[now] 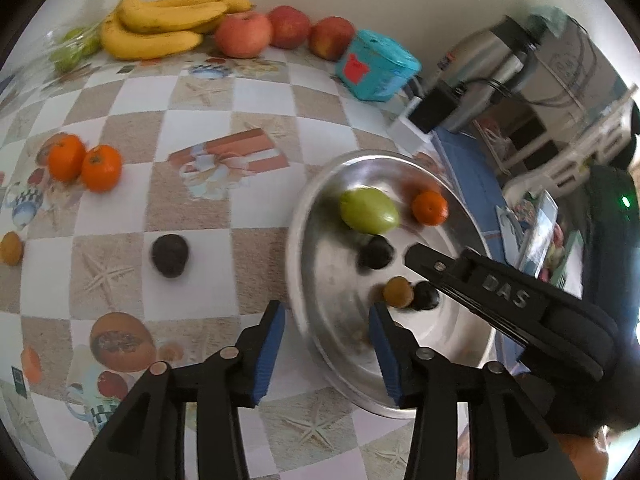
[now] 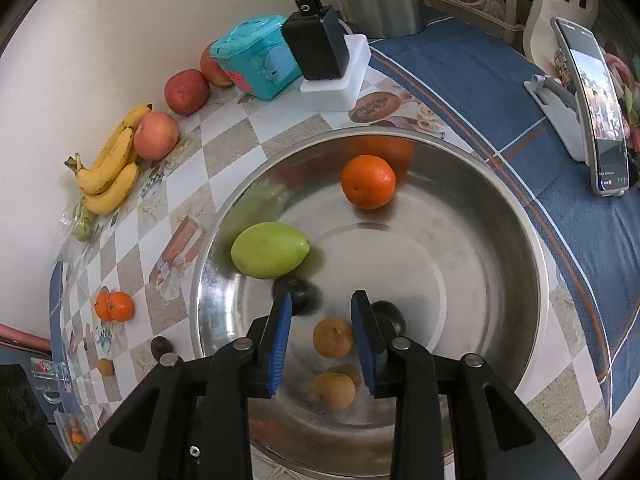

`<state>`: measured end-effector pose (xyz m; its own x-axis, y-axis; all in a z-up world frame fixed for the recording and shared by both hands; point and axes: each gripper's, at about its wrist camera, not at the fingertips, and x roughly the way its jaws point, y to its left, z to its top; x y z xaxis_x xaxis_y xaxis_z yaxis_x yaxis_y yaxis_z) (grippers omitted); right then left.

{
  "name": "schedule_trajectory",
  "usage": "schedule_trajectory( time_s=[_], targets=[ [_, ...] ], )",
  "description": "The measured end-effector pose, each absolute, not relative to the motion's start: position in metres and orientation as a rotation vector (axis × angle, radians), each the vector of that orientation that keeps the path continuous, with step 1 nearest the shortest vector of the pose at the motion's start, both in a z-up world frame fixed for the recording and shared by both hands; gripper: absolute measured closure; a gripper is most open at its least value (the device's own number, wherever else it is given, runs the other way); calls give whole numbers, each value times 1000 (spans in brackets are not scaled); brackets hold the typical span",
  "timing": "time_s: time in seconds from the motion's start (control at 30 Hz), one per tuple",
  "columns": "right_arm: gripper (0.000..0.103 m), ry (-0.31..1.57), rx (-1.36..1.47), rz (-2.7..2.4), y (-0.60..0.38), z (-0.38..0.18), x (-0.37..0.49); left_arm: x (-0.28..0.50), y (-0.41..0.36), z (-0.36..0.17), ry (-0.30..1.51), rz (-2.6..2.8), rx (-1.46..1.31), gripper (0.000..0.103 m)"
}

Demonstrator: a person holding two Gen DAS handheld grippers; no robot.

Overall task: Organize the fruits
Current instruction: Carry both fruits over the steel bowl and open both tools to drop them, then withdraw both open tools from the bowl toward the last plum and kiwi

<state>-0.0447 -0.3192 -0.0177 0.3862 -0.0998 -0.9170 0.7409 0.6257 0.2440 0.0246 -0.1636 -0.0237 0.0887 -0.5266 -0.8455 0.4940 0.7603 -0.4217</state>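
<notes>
Across the lower right of the left wrist view sits a steel bowl (image 1: 316, 240), and the same bowl (image 2: 500, 216) fills the middle of the right wrist view. Inside it lie a green mango (image 2: 269, 249) at the left, an orange (image 2: 368, 181) toward the far wall, a brown round fruit (image 2: 333, 337) low in the centre, and two dark plums (image 2: 298, 294), one on each side of that brown fruit. A second brown shape just below it may be a reflection; I cannot tell.

The right gripper (image 2: 322, 344) hangs over the bowl's near part with its blue pads spread apart, the brown fruit showing in the gap but not touched. The left gripper (image 1: 328, 354) is spread too, holding nothing, one finger over the tablecloth (image 1: 208, 96) and the other over the bowl's rim.

Outside the bowl, on the checked cloth, a loose dark plum (image 1: 170, 255) lies left of the bowl, two oranges (image 1: 86, 163) sit touching at the left edge, and a small brown fruit (image 1: 11, 248) sits at the far left. Along the wall at the upper left are bananas (image 1: 160, 26), three apples (image 1: 242, 34) and a teal box (image 1: 376, 66). A bag of green fruit (image 1: 72, 50) lies left of the bananas.
</notes>
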Motion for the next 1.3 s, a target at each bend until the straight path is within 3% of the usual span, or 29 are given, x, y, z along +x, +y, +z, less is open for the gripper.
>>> schedule_trajectory(
  time_s=[0.63,0.67,0.73,0.87,0.97,1.0,1.03,1.07,1.3],
  targets=[
    [71,1066,575,-469,-280,-11,-22,67,-99,-31,1308,-462,-207,54],
    [71,1067,569,-462,-278,-10,-22,68,-98,-31,1309,-453,-210,53],
    [71,1068,555,-454,-274,-9,-20,68,-96,-32,1316,-439,-208,41],
    [71,1072,541,-440,-271,-9,-17,68,-95,-37,1340,-417,-195,40],
    [70,1082,532,-440,-270,-11,-16,69,-93,-40,1349,-367,-178,23],
    [60,1086,526,-443,-269,-12,-16,69,-91,-42,1352,-333,-163,14],
    [41,1089,513,-455,-269,-13,-15,70,-89,-45,1354,-309,-152,8],
    [35,1090,498,-467,-268,-14,-16,70,-87,-47,1359,-282,-140,7],
    [32,1116,459,-478,-268,-21,-14,72,-77,-58,1387,-213,-139,0]
  ],
)
